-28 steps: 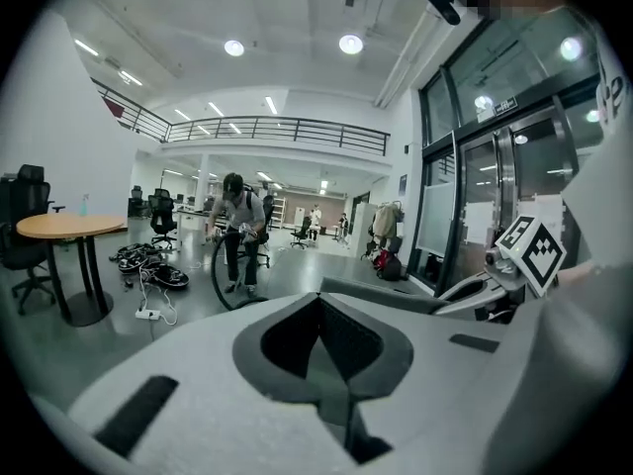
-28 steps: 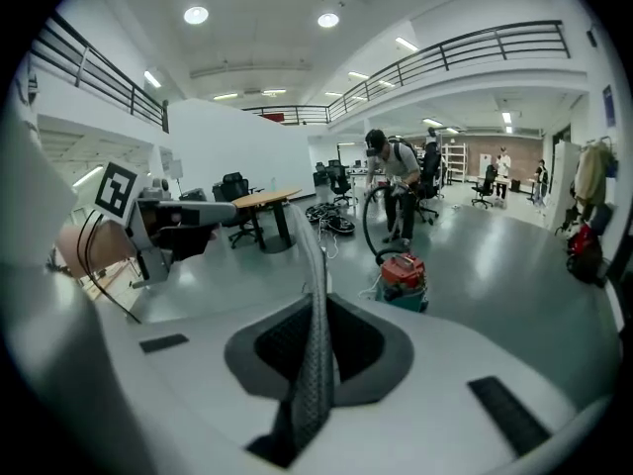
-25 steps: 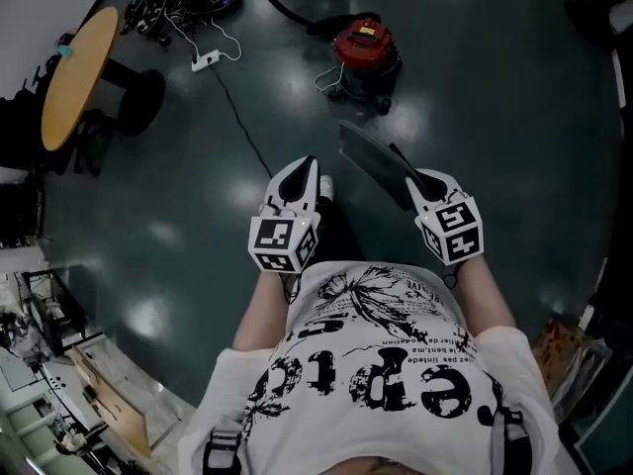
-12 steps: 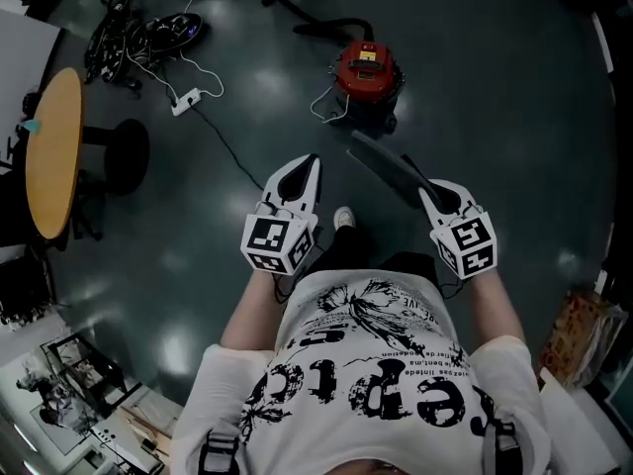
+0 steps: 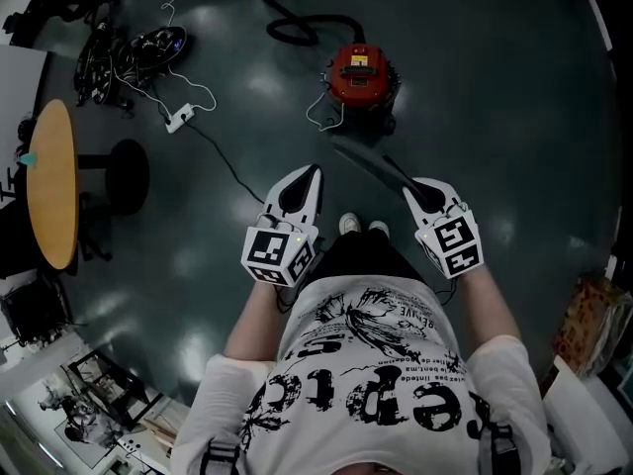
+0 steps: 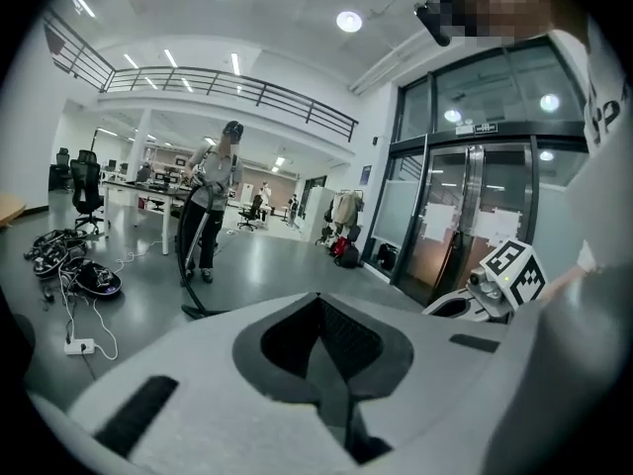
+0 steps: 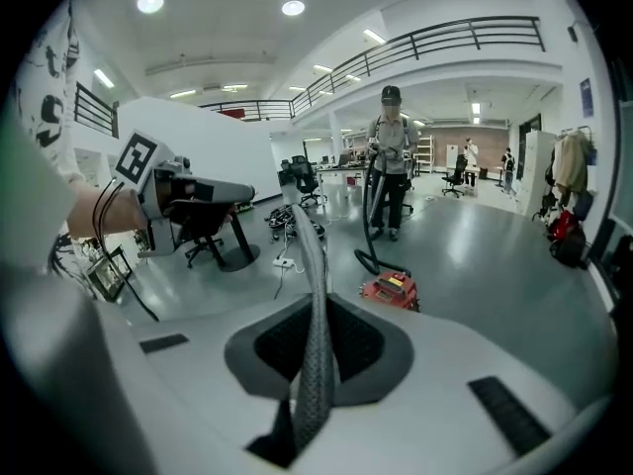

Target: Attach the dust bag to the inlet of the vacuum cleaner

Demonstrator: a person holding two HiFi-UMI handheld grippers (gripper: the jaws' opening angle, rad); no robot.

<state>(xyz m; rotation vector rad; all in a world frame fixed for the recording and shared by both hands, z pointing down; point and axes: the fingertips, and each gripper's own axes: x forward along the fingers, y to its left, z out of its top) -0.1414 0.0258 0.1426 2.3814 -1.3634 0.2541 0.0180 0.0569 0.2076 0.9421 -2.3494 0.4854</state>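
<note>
The red vacuum cleaner [image 5: 363, 74] stands on the dark floor ahead of me, and shows small beyond the jaws in the right gripper view [image 7: 393, 289]. My right gripper [image 5: 408, 188] is shut on the dust bag [image 5: 368, 164], a flat grey sheet that sticks out up-left toward the vacuum. In the right gripper view the dust bag [image 7: 315, 310] stands edge-on between the jaws of that gripper [image 7: 316, 364]. My left gripper [image 5: 309, 172] is held level beside it, shut with nothing in it [image 6: 318, 300]. Neither gripper touches the vacuum.
A black hose [image 5: 287, 26] curls behind the vacuum. A white power strip [image 5: 179, 119] with its cord, a heap of cables [image 5: 129, 47], a round wooden table [image 5: 51, 181] and a black stool [image 5: 125, 174] lie left. A person [image 7: 389, 161] stands far off holding a hose.
I have walked across the floor, both grippers carried along. The vacuum sits a little lower in the head view and the round table has slid down the left. The bag stays gripped.
</note>
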